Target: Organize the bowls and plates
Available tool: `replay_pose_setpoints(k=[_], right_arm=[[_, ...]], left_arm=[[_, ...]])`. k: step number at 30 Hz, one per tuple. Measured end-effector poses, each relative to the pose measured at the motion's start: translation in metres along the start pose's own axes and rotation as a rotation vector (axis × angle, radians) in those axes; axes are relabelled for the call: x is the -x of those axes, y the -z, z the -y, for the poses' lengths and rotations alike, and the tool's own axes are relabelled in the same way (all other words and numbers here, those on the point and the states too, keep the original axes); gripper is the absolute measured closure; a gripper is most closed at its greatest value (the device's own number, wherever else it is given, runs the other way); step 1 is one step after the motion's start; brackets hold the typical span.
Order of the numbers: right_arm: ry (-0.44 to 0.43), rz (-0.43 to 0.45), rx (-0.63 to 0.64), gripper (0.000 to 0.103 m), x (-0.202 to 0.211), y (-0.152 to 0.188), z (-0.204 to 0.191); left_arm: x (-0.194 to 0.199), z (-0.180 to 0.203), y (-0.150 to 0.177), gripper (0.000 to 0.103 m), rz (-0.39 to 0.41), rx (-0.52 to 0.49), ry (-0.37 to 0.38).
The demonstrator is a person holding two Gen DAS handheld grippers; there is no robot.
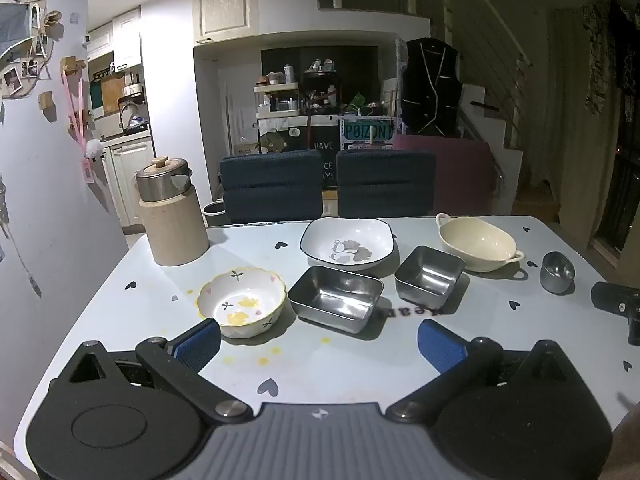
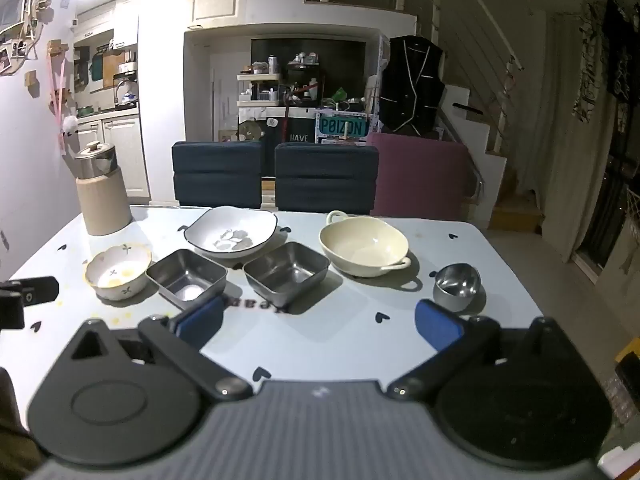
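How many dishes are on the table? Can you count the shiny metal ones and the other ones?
Square metal dishes: 2
Round metal cup: 1
Flowery bowl: 1
White dish with dark rim: 1
Cream bowl with handles: 1
Total: 6 dishes, 3 metal and 3 not. The tall beige jug isn't counted.

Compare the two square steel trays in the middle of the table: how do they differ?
The left steel tray is wider and more oblong; the right steel tray is closer to square. The left steel tray sits beside the flowered bowl; the right steel tray sits nearer the cream two-handled dish. Both are empty, upright, shiny metal, standing apart on the table.
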State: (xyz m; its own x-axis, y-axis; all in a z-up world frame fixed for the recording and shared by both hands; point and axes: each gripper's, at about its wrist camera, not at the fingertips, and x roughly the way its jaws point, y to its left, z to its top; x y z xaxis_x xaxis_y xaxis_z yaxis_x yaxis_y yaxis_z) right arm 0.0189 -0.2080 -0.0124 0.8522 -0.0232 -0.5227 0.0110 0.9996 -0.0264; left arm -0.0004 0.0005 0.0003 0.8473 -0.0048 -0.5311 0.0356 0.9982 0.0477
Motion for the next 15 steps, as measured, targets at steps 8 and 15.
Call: replay_pose_setpoints(k=[8,15], right_arm=[[0.001,0.000,0.002,0.000,0.0003,-0.0002,0.0003],[0.001,0.000,0.001,0.000,0.0000,-0.0004,0.0000]], left_arm=[[-0.0003,0.0036,-0.0003,0.000,-0.001,-0.004,-0.001],[-0.0007,0.0030,0.0005,0.000,-0.002,-0.006,0.000]])
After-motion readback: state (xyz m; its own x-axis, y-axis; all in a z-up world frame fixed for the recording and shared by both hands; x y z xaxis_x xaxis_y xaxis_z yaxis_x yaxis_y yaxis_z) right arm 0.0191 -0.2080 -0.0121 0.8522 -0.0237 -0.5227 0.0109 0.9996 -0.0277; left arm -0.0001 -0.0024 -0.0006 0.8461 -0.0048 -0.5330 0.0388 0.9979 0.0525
